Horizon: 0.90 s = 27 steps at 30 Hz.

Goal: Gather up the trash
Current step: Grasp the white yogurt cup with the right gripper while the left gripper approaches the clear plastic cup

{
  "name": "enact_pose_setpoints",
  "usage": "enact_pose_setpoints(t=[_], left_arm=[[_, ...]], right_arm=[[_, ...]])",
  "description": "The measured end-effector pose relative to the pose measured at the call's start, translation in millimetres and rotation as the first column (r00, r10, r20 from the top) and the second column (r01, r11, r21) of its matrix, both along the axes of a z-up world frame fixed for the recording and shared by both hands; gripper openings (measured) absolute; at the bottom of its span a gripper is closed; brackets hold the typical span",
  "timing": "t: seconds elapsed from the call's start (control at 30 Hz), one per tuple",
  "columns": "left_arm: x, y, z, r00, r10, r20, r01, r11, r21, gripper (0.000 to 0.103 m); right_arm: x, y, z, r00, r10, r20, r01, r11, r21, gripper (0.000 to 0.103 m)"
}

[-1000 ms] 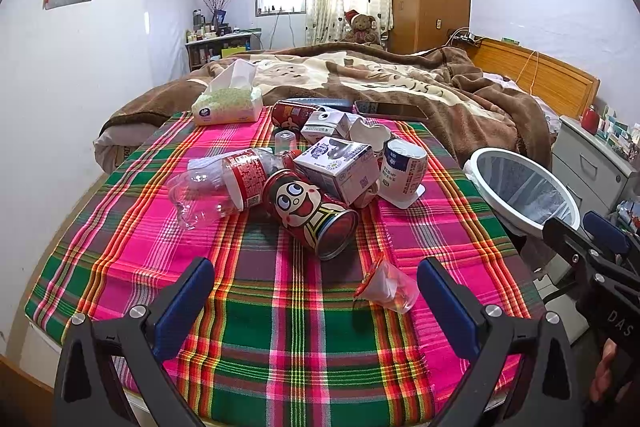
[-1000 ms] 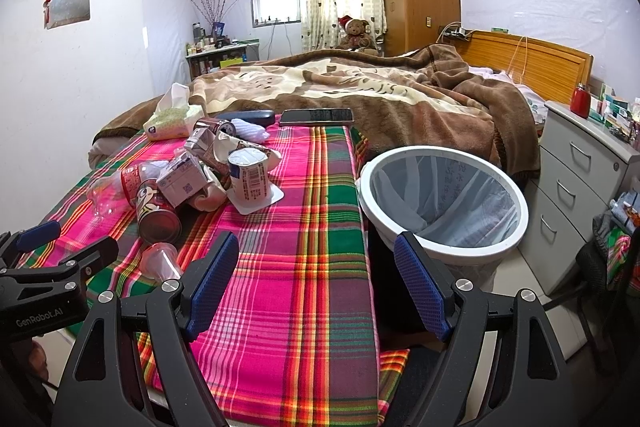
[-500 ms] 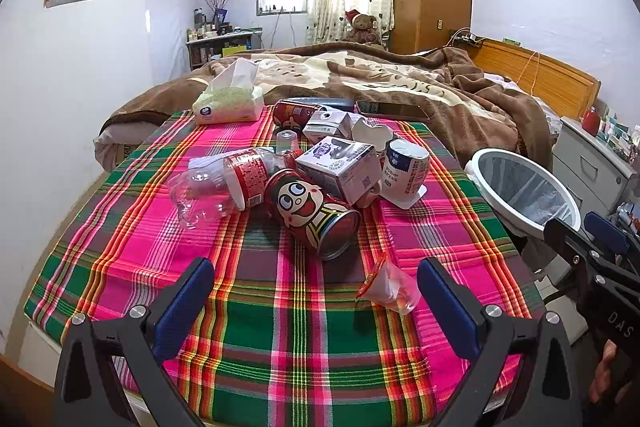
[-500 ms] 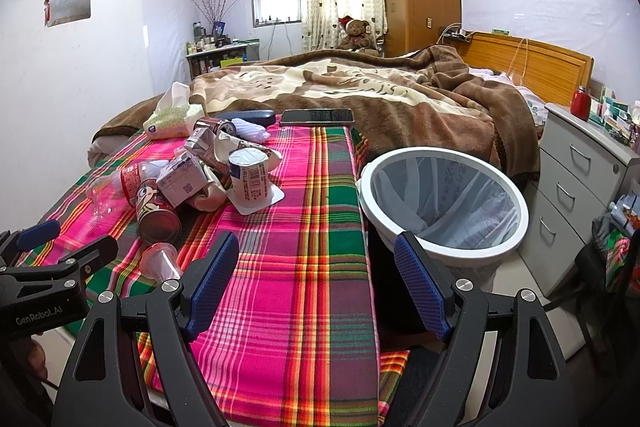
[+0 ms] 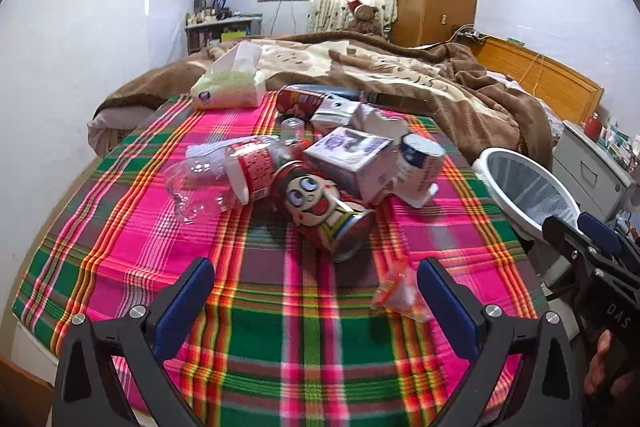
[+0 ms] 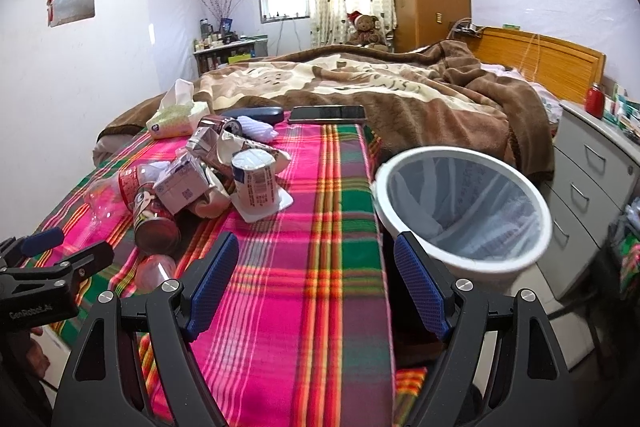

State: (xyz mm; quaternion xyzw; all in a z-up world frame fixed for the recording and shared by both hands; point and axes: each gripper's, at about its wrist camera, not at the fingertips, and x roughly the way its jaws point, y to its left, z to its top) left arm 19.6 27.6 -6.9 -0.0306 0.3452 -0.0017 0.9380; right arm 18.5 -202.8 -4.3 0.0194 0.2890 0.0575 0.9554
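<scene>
Cartoon can (image 5: 325,211), clear bottle (image 5: 224,179), cartons heaped beside white lined bin (image 6: 460,203)

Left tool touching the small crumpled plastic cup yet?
Apart. The left wrist view shows the left tool open, and plaid cloth shows between the crumpled plastic cup and the fingertips.

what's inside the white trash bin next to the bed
The white trash bin holds only a translucent liner bag; no trash shows in it. Its near inner wall is hidden by the rim, and the very bottom is unclear.
</scene>
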Motion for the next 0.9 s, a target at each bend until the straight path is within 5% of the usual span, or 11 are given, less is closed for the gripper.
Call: enact_pose_setpoints(t=[0.27,0.57,0.77,0.9], left_arm=[[33.2,17.2,-10.5,0.999,0.003,-0.053,-0.002,1.000,0.013,0.103],[58.4,38.9,-14.4,0.995,-0.010,-0.096,0.003,0.997,-0.071,0.103],[58.1,35.5,-18.1,0.991,-0.066,-0.117,0.052,0.991,-0.120,0.103],[54.1,30.2,-19.3,0.984,-0.116,-0.131,0.096,0.984,-0.152,0.103]], right_arm=[[50.2,2.2,-6.2,0.995,0.086,-0.043,-0.084,0.995,0.052,0.082],[83.2,23.9,-9.0,0.976,0.193,-0.097,-0.189,0.981,0.044,0.081],[100.8,33.6,-11.7,0.960,0.246,-0.135,-0.243,0.969,0.041,0.075],[111.2,35.8,-16.9,0.944,0.281,-0.173,-0.273,0.960,0.069,0.053]])
